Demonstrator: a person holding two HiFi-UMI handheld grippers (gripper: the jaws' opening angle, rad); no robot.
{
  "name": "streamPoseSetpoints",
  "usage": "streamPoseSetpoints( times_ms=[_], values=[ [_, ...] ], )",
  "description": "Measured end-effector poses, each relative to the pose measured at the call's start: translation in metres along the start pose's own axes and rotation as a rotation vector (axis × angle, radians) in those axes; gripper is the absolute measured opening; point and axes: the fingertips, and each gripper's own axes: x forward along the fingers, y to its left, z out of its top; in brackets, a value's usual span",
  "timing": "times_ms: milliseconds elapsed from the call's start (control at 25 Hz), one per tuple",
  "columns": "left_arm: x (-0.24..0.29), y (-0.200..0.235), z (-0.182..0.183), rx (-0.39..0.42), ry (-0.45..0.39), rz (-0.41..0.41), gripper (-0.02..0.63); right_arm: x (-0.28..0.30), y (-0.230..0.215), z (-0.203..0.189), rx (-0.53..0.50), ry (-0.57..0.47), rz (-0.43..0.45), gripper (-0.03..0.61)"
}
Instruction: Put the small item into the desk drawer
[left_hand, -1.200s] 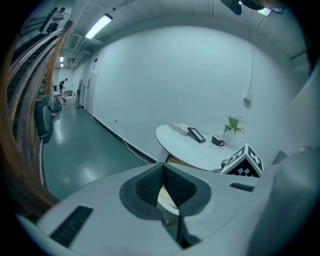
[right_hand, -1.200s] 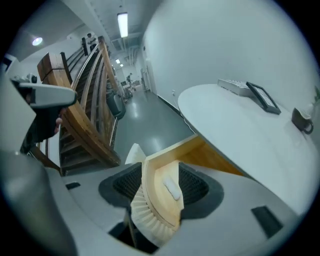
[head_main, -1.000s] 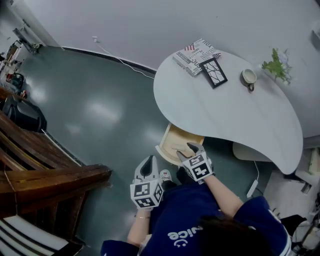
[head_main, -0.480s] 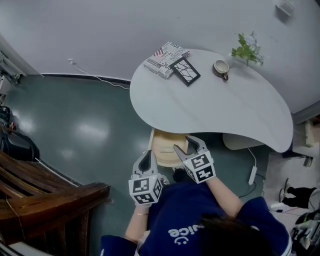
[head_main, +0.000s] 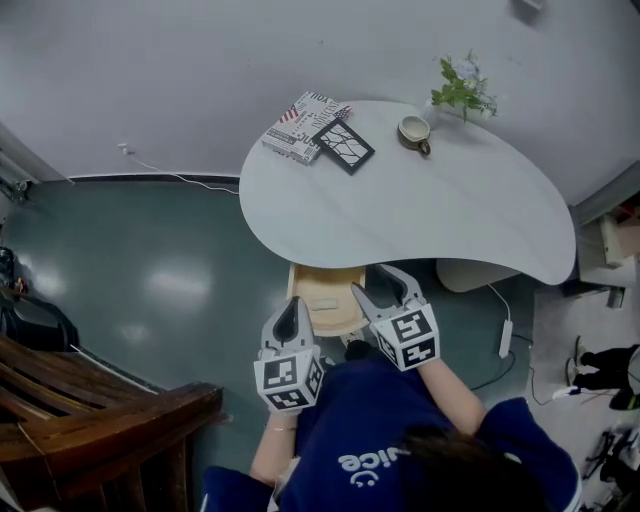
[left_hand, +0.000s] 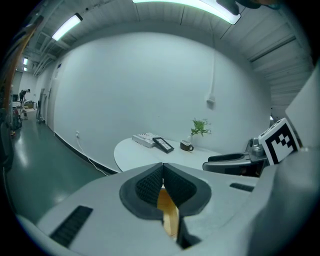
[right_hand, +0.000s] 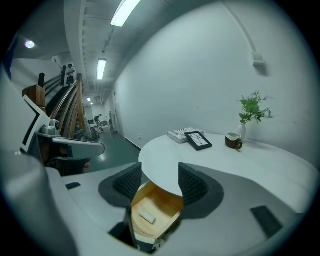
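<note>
A light wooden drawer (head_main: 318, 287) stands pulled out under the near edge of the white desk (head_main: 420, 215). In the right gripper view a small white item (right_hand: 147, 216) lies flat on the floor of the drawer (right_hand: 162, 202). My right gripper (head_main: 383, 286) hangs just right of the drawer front, open and empty; its gap (right_hand: 160, 182) frames the drawer and the desk edge. My left gripper (head_main: 290, 312) is at the drawer's near left corner, shut with nothing between its pads (left_hand: 150, 182). Only a strip of wood of the drawer (left_hand: 169, 215) shows below them.
On the desk's far side lie a patterned book (head_main: 300, 125), a black picture frame (head_main: 342, 146), a cup (head_main: 412, 131) and a small plant (head_main: 462, 92). A dark wooden bench (head_main: 100, 420) stands at the left. A cable and power strip (head_main: 503, 335) lie on the floor at the right.
The head view has swung, so the desk now sits more centred. The right gripper has drawn back from over the drawer to its right side. The left gripper stays shut.
</note>
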Motion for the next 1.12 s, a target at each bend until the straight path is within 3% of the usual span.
streamPoseSetpoints(
  times_ms=[680, 800, 920, 1120],
  values=[
    [-0.005, -0.030, 0.036, 0.091, -0.089, -0.034, 0.005, -0.040, -0.019, 0.027, 0.020, -0.112, -0.071, 0.232],
    [-0.004, -0.032, 0.036, 0.084, -0.087, -0.039, 0.005, -0.043, -0.018, 0.026, 0.016, -0.107, -0.061, 0.187],
    [-0.004, -0.033, 0.035, 0.081, -0.086, -0.041, 0.005, -0.048, -0.020, 0.029, 0.024, -0.131, -0.071, 0.081],
    [-0.006, -0.033, 0.031, 0.087, -0.078, -0.047, 0.005, -0.050, -0.019, 0.030, 0.029, -0.139, -0.075, 0.031]
  ],
)
